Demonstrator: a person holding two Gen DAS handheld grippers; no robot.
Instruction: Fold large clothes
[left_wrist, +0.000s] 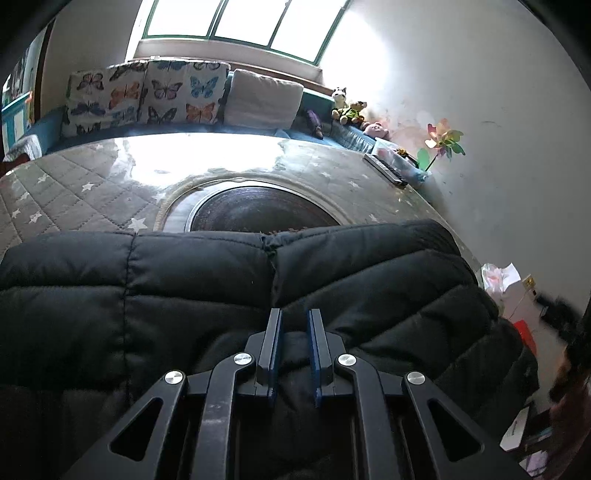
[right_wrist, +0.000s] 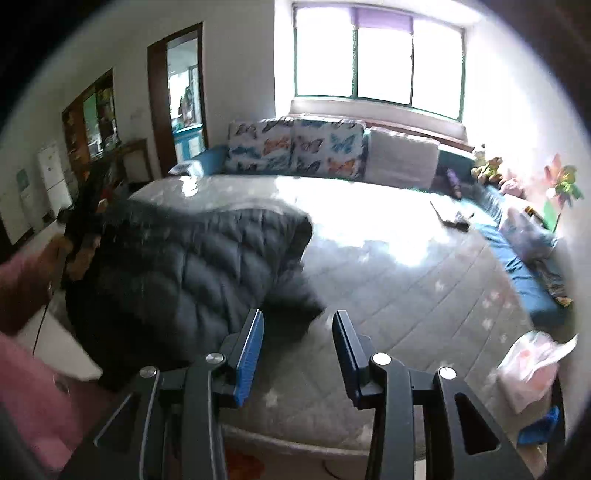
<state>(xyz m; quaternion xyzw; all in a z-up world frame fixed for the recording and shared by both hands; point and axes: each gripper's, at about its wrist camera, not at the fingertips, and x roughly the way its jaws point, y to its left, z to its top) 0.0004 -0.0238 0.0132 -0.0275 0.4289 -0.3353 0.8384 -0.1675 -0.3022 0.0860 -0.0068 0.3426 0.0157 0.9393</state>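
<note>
A large black quilted puffer jacket (left_wrist: 207, 280) lies on a round table with a grey star-print quilted cover (left_wrist: 74, 192). My left gripper (left_wrist: 294, 314) is above the jacket's near part, its blue-padded jaws narrowly apart, with dark fabric between them; I cannot tell if it is pinched. In the right wrist view the jacket (right_wrist: 192, 266) lies bunched on the table's left side, blurred. My right gripper (right_wrist: 298, 317) is open and empty over the bare cover (right_wrist: 406, 280), just right of the jacket's edge. The left gripper's handle and hand (right_wrist: 79, 236) show at the jacket's far left.
A dark round inset (left_wrist: 258, 214) sits in the table's middle. A remote (left_wrist: 386, 170) and a paper pinwheel (left_wrist: 443, 144) are at the table's far right. A blue sofa with butterfly cushions (right_wrist: 295, 147) stands behind. A plastic bag (right_wrist: 532, 365) lies at the right.
</note>
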